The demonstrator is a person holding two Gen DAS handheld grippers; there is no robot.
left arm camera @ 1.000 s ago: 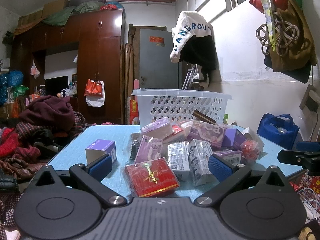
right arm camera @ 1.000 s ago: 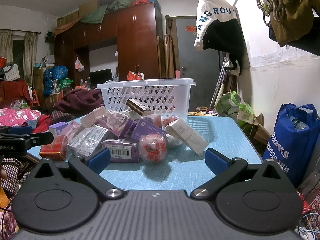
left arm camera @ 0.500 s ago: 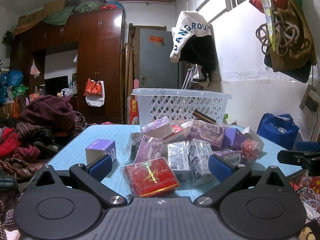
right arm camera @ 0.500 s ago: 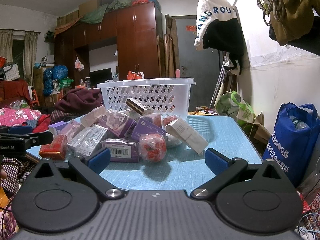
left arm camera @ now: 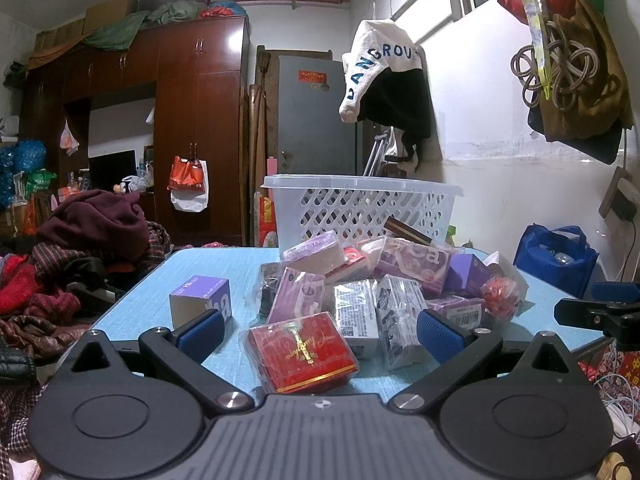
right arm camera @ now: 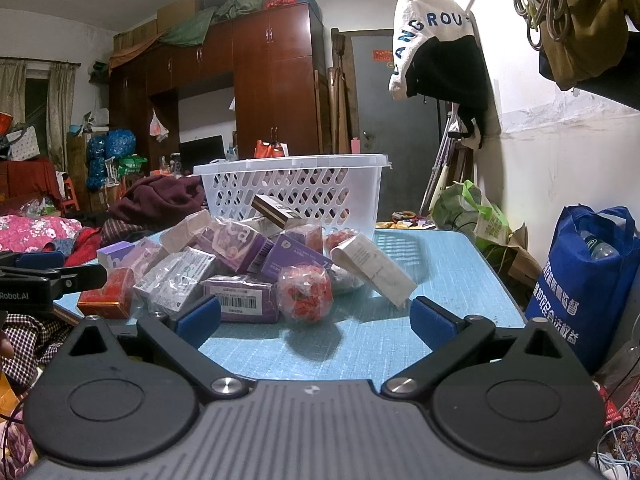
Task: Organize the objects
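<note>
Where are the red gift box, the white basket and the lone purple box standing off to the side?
red gift box [left arm camera: 301,349], left wrist view, on its wrapped top face.
white basket [left arm camera: 362,190], left wrist view, on its front rim.
lone purple box [left arm camera: 199,301], left wrist view, on its pale front face.

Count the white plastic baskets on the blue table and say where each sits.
1. The white basket stands upright at the far end of the blue table, directly behind the pile of wrapped boxes. Nothing suggests a second, though the pile hides the tabletop just before it.
</note>
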